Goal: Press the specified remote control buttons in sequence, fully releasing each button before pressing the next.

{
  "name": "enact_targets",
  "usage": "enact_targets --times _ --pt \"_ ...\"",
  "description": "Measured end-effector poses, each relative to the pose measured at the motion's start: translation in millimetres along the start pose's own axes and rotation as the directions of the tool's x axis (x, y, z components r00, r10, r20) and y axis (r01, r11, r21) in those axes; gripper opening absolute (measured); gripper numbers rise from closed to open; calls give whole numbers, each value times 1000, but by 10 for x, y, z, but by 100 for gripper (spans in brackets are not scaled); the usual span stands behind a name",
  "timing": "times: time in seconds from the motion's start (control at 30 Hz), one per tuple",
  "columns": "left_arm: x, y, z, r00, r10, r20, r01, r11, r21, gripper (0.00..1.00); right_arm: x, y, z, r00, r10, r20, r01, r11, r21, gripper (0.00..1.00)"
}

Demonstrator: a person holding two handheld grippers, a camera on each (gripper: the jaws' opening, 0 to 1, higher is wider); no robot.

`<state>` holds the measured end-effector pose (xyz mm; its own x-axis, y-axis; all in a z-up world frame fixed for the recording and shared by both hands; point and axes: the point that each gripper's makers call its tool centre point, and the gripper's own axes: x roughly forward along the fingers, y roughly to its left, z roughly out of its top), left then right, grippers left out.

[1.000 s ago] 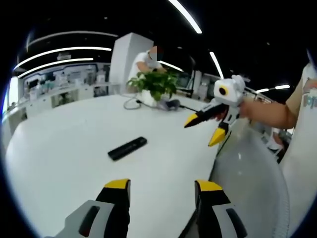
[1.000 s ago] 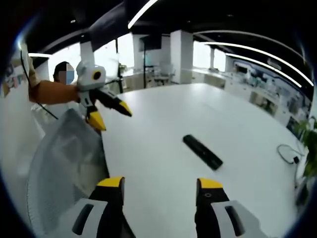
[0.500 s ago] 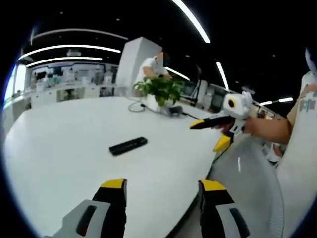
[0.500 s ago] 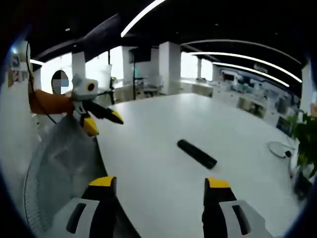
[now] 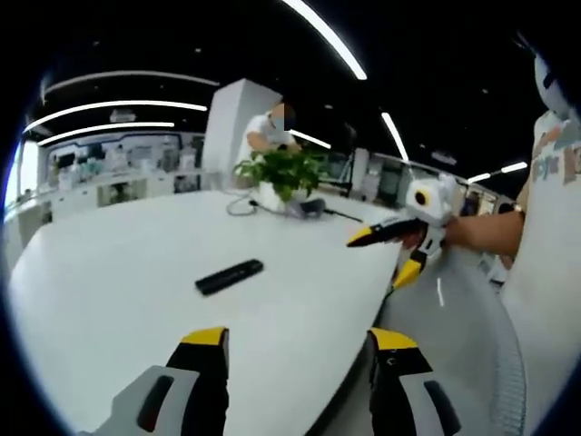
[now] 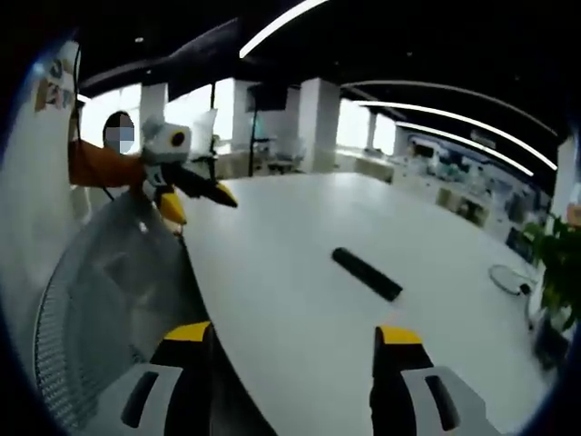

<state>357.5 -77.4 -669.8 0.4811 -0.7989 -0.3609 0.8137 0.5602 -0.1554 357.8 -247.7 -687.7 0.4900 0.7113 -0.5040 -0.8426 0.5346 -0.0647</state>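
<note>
We're seeing the left hand-held gripper [image 5: 295, 350] hovering over the near edge of the white tabletop [image 5: 109, 263], jaws spread wide, nothing btwn them. Same gripper is showing in the right gripper view [image 6: 201, 196] at the tabletop's left edge, held out by a person's orange sleeve [image 6: 100, 168], jaws parted there too & gripping nothing.

The right hand-held gripper [image 6: 295, 350] is also sitting wide open w/ nothing held, above the near edge of the tabletop [image 6: 300, 227]. In the left gripper view it's coming in from the right [image 5: 386, 254], just past the tabletop's right edge, jaws apart, a hand [image 5: 454, 232] holding it.

The remote control [image 5: 229, 276] is lying flat, black, long & slim, roughly mid-tabletop, well apart from both grippers, nothing touching it. In the right gripper view the remote control [image 6: 366, 273] is lying angled toward the right, ahead of the right jaw. Buttons too small to tell.

A potted plant [image 5: 281, 173] is standing at the far edge w/ a cable [image 5: 243, 202] trailing beside it; we're also catching plant leaves [image 6: 558, 272] at the right side of the right gripper view. A mesh chair back [image 6: 109, 300] is sitting just beside the tabletop's left edge. Another person [image 5: 268, 127] is standing behind the plant.
</note>
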Motion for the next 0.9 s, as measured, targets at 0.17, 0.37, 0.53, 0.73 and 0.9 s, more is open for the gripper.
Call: enact_targets --times 0.17,0.37,0.53,0.73,0.9 --pt "4 -6 21 1000 -2 5 2 1000 1 66 1 -29 -6 1000 6 5 -6 1000 10 69" --pt "4 -13 38 1000 -5 15 5 1000 12 66 12 -35 26 1000 10 18 -10 1000 6 69" --pt "19 32 -23 1000 1 -1 -1 1000 1 66 53 -11 81 999 18 44 -18 1000 15 68" --pt "21 40 -18 1000 3 1 -3 1000 2 67 68 -12 72 999 20 41 -21 1000 18 68" --pt "6 65 4 1000 7 12 -7 1000 -4 67 64 -49 87 999 14 45 -15 1000 15 68"
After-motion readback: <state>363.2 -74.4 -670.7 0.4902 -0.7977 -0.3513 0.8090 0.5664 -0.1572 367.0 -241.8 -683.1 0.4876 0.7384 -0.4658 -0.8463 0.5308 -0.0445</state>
